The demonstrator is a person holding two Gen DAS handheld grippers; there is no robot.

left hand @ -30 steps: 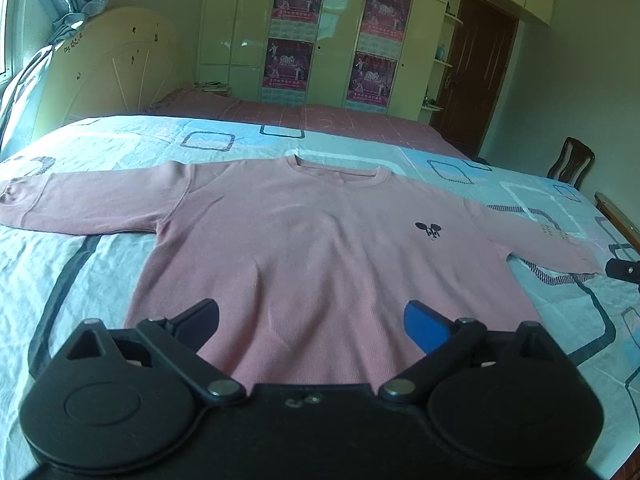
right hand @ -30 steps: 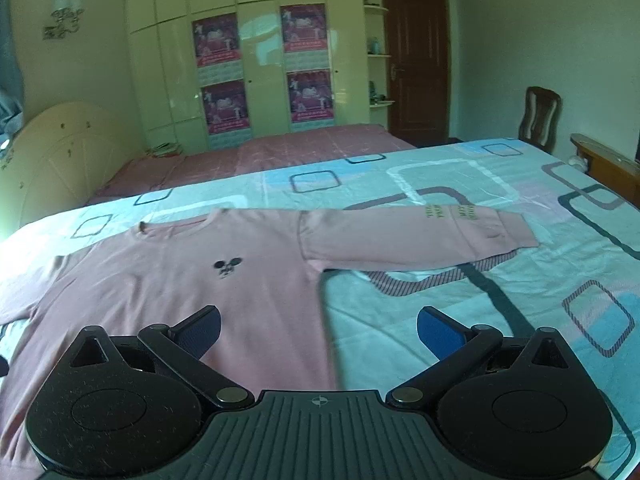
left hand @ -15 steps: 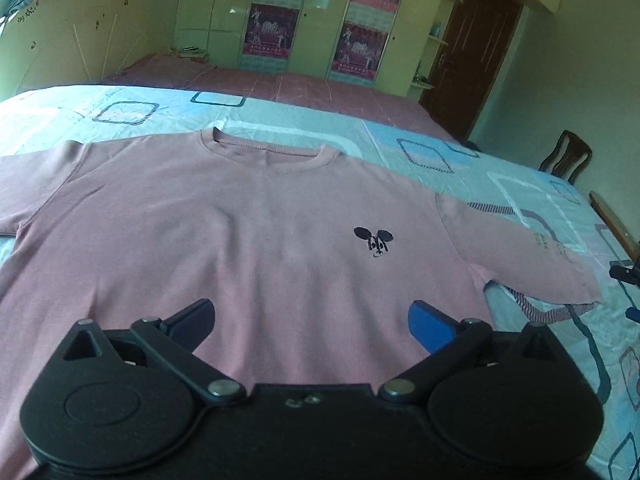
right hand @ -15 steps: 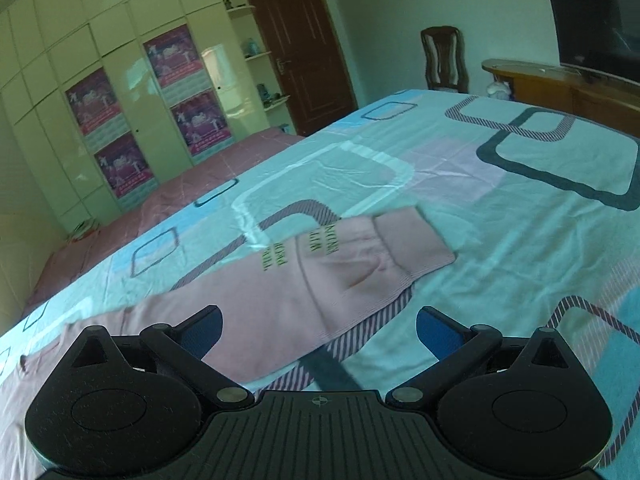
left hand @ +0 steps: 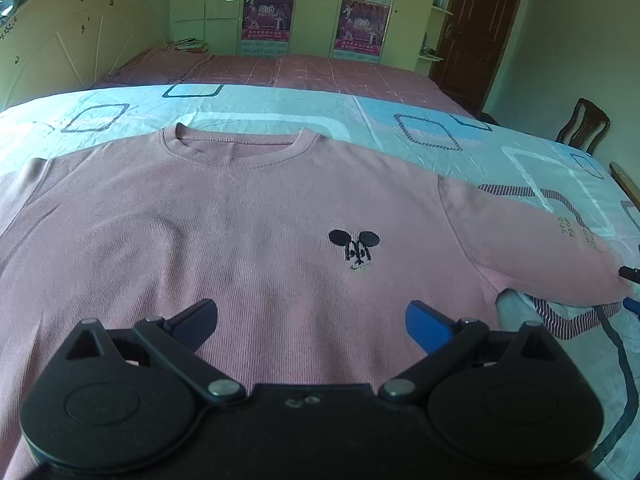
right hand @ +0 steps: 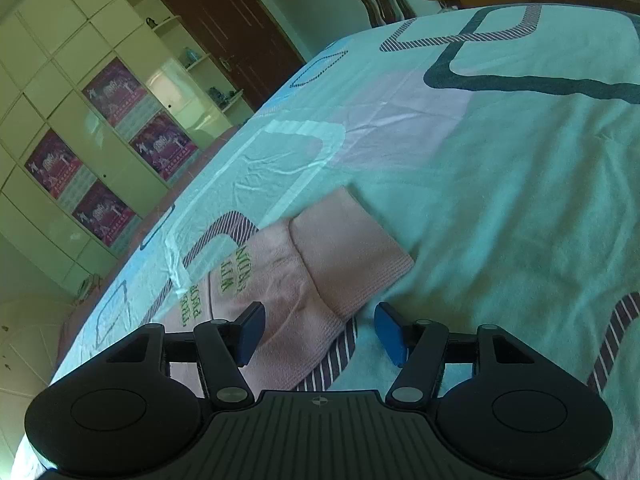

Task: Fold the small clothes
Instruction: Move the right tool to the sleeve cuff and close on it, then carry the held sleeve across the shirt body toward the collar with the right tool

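Note:
A pink long-sleeved shirt (left hand: 248,220) with a small black mouse emblem (left hand: 354,246) lies flat, front up, on the bed. My left gripper (left hand: 312,320) is open and empty, low over the shirt's lower chest. My right gripper (right hand: 318,330) is open, its jaws partly closed in, astride the edge of the shirt's right sleeve near the ribbed cuff (right hand: 348,256). Green lettering (right hand: 236,276) shows on that sleeve. The right gripper's blue tip shows at the left wrist view's right edge (left hand: 632,304), by the sleeve end.
The bed has a light blue patterned sheet (right hand: 500,168) and a pink blanket (left hand: 280,70) at its far end. A cream headboard (left hand: 60,48) stands at left. Wardrobes with posters (left hand: 268,14), a dark door (left hand: 476,36) and a wooden chair (left hand: 584,128) lie beyond.
My left gripper has moved forward over the shirt toward its chest. My right gripper has swung right and down to the sleeve's cuff end, and its jaws have narrowed.

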